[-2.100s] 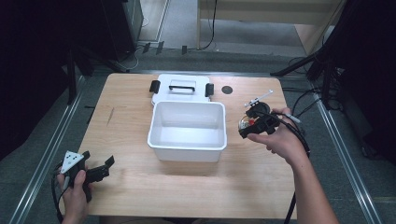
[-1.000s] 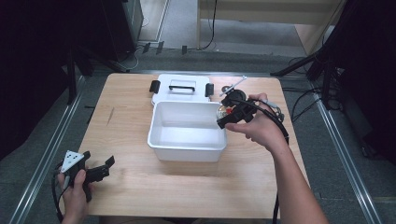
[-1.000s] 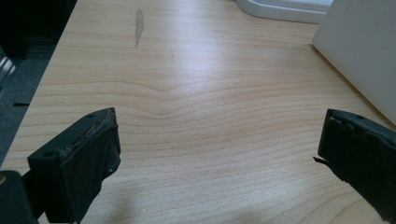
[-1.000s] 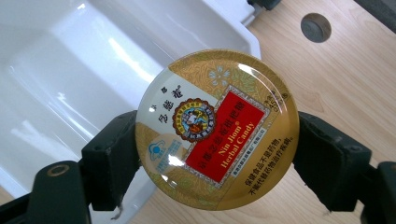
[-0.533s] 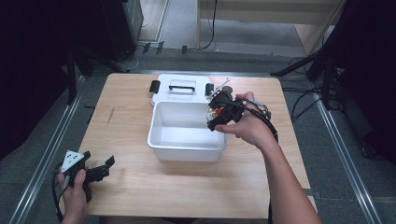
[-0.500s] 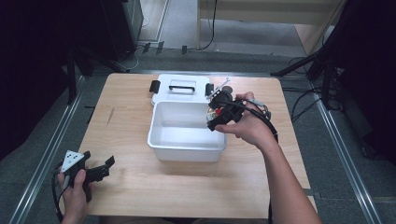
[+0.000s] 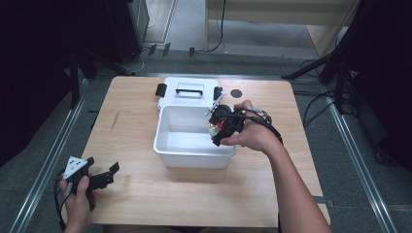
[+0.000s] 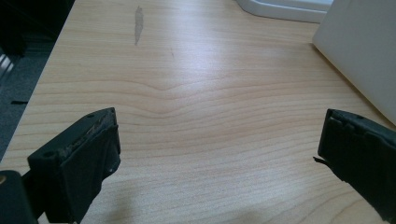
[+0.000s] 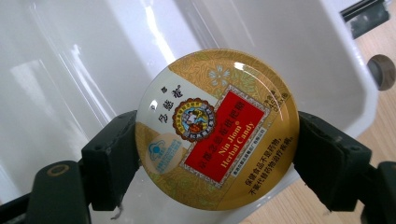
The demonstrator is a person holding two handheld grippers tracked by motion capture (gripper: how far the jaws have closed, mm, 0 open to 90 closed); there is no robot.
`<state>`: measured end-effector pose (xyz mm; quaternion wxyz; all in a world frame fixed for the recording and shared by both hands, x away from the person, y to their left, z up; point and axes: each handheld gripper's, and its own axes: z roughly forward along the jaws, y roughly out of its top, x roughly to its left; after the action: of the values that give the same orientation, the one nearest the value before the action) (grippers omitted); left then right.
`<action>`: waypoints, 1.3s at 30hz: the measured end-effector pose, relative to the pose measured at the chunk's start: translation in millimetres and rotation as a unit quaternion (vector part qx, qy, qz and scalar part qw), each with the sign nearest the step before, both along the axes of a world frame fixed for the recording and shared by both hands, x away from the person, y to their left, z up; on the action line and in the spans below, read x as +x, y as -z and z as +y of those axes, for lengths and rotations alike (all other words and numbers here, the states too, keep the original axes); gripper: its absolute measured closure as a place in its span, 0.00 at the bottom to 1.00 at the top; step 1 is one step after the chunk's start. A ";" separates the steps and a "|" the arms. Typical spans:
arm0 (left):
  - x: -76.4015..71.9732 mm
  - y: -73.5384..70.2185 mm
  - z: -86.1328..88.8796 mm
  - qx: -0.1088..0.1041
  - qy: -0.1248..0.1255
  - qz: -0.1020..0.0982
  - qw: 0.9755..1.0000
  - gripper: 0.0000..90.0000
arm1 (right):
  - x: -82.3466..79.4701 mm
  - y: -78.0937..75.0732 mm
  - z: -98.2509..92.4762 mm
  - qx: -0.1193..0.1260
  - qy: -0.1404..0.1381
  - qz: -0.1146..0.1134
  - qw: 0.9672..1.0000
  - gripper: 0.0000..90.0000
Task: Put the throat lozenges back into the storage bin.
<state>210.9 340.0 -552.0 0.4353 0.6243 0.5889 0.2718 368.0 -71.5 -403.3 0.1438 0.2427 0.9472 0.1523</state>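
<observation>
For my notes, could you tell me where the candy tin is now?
The candy tin is clamped in the right gripper, over the white bin's right side.

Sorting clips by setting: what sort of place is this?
Probably a lab or studio recording bay: a wooden table on grey floor, dark stands and trailing cables around it.
</observation>
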 end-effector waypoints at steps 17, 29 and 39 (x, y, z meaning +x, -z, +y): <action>0.0 0.0 -0.2 0.001 0.000 0.000 1.000 0.00 | 4.6 26.4 2.3 -0.020 -0.031 0.024 0.999 0.23; 0.0 0.0 -0.2 0.001 0.002 0.000 1.000 0.00 | 10.6 31.9 8.6 -0.047 -0.027 0.038 0.998 0.23; 0.1 0.0 -0.3 0.001 0.002 0.000 1.000 0.00 | 12.0 36.8 20.3 -0.101 -0.047 0.055 0.992 0.23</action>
<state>211.0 339.7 -552.1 0.4352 0.6262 0.5870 0.2719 380.0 -51.2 -440.1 0.1077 0.1902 0.9746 0.0489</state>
